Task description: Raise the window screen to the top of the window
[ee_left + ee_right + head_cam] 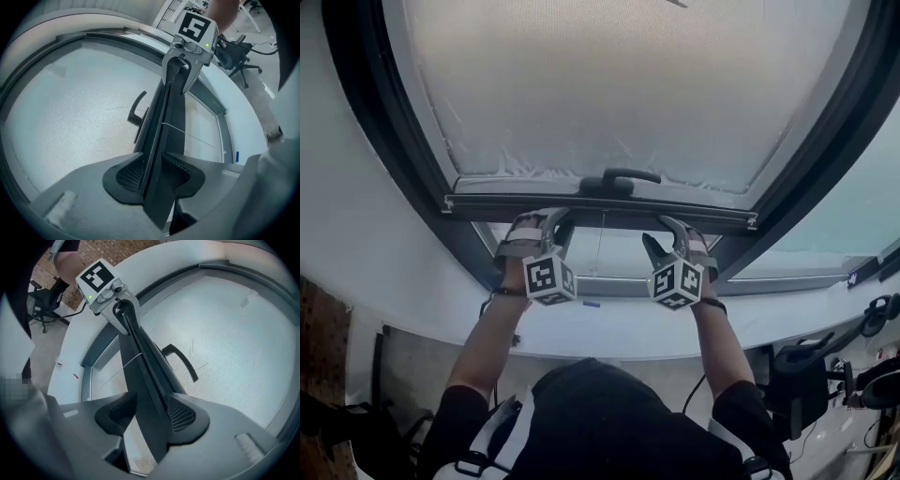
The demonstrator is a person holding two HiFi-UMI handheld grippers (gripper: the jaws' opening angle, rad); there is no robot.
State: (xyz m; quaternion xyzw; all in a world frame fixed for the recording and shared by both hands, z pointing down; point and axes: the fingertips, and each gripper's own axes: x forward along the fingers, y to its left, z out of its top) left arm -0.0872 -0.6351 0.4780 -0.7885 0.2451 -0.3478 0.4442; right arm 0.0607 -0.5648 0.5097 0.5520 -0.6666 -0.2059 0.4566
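The window screen [609, 84] is a pale mesh in a dark frame, ending in a dark bottom bar [487, 205] with a curved handle [619, 178] at its middle. My left gripper [551, 225] reaches up to the bar left of the handle, my right gripper [667, 234] right of it. In the left gripper view the bar [161, 122] runs between the jaws of the left gripper [153, 173], which stand open with small gaps beside it. In the right gripper view the right gripper [150, 416] likewise straddles the bar [143, 362], open, one pad [180, 416] close against it.
A thin cord [602, 239] hangs below the bar in front of the lower glass. A wide white sill [609, 328] curves under the window. The dark window frame [384, 131] flanks the screen. Office chairs [802, 375] stand on the floor at the right.
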